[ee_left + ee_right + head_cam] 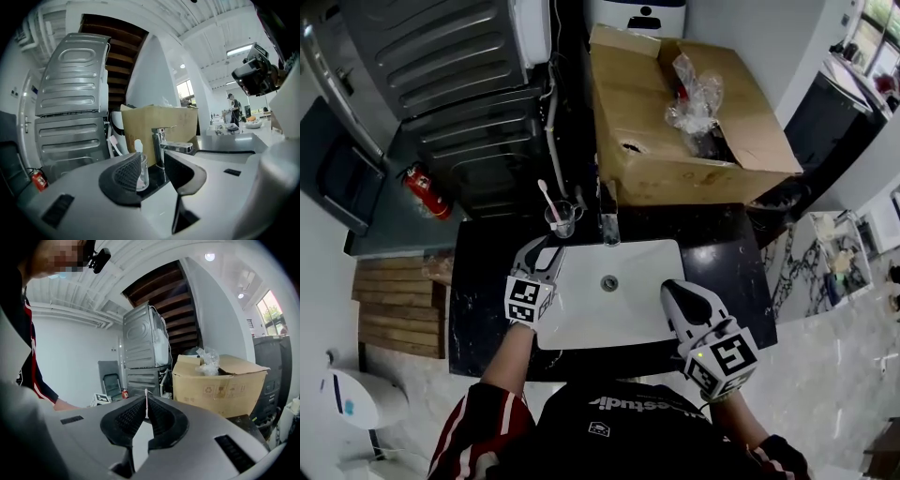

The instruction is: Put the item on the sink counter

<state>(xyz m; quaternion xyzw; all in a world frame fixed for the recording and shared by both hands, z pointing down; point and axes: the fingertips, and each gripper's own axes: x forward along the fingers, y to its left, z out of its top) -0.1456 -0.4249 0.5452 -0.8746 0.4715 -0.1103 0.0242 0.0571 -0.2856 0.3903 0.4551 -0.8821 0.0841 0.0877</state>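
A clear glass cup [563,220] with a pink-and-white toothbrush [547,198] in it stands upright on the black sink counter [478,281], just left of the faucet [608,223]. My left gripper [544,253] sits at the basin's left edge, a short way in front of the cup. In the left gripper view the left gripper [152,161] is open with nothing between the jaws, and the cup [140,172] shows just past the left jaw's tip. My right gripper [674,292] is over the basin's right rim. In its own view the right gripper [145,420] is shut and empty.
The white basin [647,309] fills the counter's middle. A large open cardboard box [675,122] with plastic wrap stands behind the faucet. Grey appliances [459,84] and a red fire extinguisher [426,190] are at the left. Tiled floor lies to the right.
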